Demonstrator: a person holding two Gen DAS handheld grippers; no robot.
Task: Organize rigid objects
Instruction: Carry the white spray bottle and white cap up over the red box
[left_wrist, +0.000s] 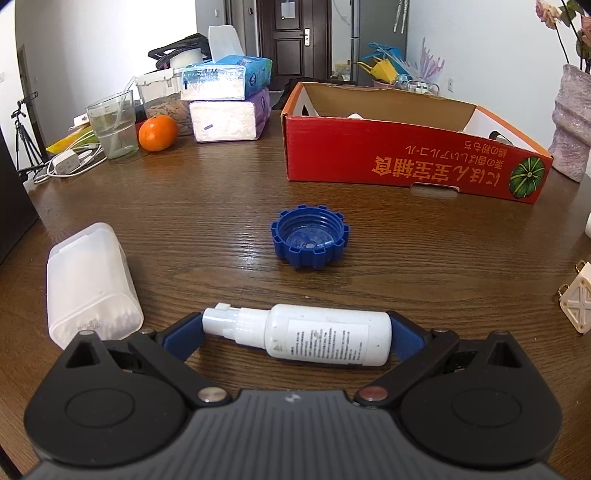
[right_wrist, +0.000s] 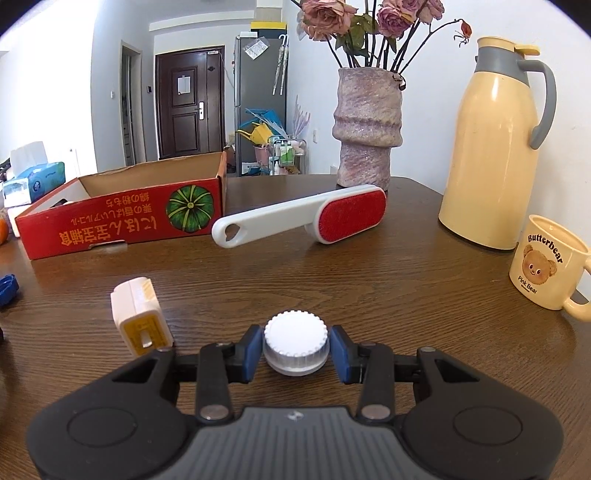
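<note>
Two hand-held grippers work a brown wood-grain table (left_wrist: 207, 206) strewn w/ household items. The left gripper (left_wrist: 295, 334) has its blue pads at either end of a white spray bottle (left_wrist: 314, 334) lying sideways on the tabletop; jaws spread wide, pads touching cap end and base, so it looks clamped lengthwise. The right gripper (right_wrist: 295, 349) is closed down narrow on a small white ribbed-cap jar (right_wrist: 295, 343), pads pressing both sides, jar resting on the table.

Behind, a red cardboard box (left_wrist: 406, 155) printed w/ a green pumpkin sits open-topped; a white object peeks above its front wall, otherwise contents are hidden. Between box and left gripper lies a blue notched lid (left_wrist: 309, 242), upside down, hollow side up. Left of the bottle lies a frosted plastic case (left_wrist: 88, 284) on its side, cotton swabs visible inside. Farther back: a clear glass (left_wrist: 112, 123) w/ water and a straw, an orange (left_wrist: 157, 133) beside it, two stacked tissue packs (left_wrist: 229, 99).

Right view: a lint brush (right_wrist: 303, 218) w/ red pad lies near the box; a cream-yellow plug adapter (right_wrist: 140, 314) is just left of the gripper. A vase (right_wrist: 365, 129) holds dried roses; a cream thermos jug (right_wrist: 491, 147) and bear mug (right_wrist: 546, 266), interior not visible, stand at right.
</note>
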